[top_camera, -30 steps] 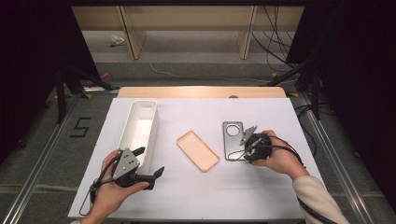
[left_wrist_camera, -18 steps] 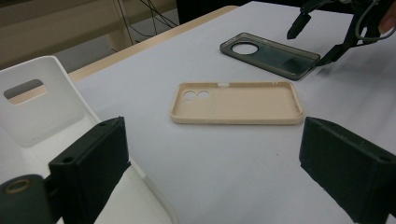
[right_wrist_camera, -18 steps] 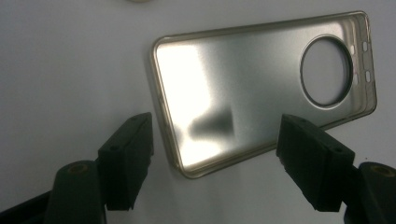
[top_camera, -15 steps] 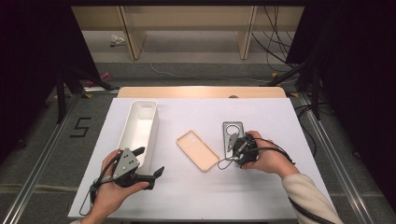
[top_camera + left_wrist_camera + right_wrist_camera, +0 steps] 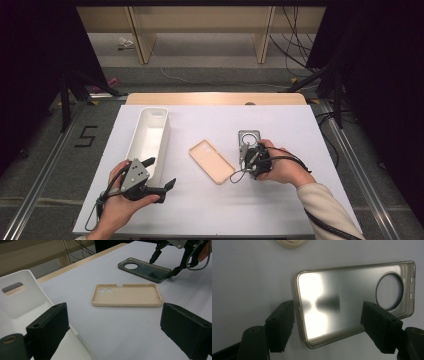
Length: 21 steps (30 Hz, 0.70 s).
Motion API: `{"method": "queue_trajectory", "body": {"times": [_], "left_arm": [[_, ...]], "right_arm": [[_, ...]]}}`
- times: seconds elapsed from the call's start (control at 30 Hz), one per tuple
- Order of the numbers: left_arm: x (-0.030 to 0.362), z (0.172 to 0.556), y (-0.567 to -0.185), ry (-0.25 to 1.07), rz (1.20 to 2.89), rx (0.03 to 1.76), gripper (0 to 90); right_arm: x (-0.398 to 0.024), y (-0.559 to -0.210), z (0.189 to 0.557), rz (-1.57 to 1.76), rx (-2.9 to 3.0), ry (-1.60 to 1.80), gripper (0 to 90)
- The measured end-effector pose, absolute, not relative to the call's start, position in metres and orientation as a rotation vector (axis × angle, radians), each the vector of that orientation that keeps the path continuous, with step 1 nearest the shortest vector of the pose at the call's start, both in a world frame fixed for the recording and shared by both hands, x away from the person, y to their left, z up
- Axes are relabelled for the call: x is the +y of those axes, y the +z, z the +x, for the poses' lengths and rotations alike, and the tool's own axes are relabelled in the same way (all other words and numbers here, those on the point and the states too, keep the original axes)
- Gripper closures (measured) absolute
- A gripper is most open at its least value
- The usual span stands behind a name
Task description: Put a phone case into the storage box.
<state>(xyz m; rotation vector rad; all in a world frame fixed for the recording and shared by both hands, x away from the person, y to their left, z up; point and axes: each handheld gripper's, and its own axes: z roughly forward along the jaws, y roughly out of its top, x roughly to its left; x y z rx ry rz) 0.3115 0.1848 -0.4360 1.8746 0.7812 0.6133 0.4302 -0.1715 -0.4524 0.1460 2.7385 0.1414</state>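
A dark grey phone case (image 5: 249, 137) with a round camera hole lies flat on the white table (image 5: 300, 125). My right gripper (image 5: 245, 152) points down at its near end. Its jaws have just been opening and now stand open, one on each side of the case (image 5: 352, 297), with no pad pressing on it. That gripper (image 5: 163, 268) also shows in the left gripper view, its tips straddling the case (image 5: 145, 270). A beige phone case (image 5: 212, 161) (image 5: 127, 295) lies hollow side up at the middle. My left gripper (image 5: 161, 172) (image 5: 115, 327) is open and empty, aimed at the beige case.
A long white bin (image 5: 150, 137) (image 5: 20, 300) stands at the left, right beside my left gripper. The table's wooden far edge (image 5: 215, 98) borders a floor with cables. A corner of the beige case (image 5: 291, 243) shows in the right gripper view.
My right hand has slid left, from the right side of the grey case to its near end, and its jaws now straddle it. The left hand has stayed put.
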Motion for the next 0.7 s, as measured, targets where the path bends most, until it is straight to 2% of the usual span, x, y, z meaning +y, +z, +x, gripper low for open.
{"method": "queue_trajectory", "body": {"times": [0.57, 0.7], "left_arm": [[0.1838, 0.3109, -0.4361, 0.612, 1.883, 0.775, 7.8], [0.1834, 0.3106, -0.4361, 0.611, 1.881, 0.775, 7.8]], "right_arm": [[-0.1657, -0.4563, 0.4323, 0.104, 2.746, 0.067, 32.6], [-0.1632, -0.4560, 0.4318, 0.092, 2.759, 0.043, 38.1]]}}
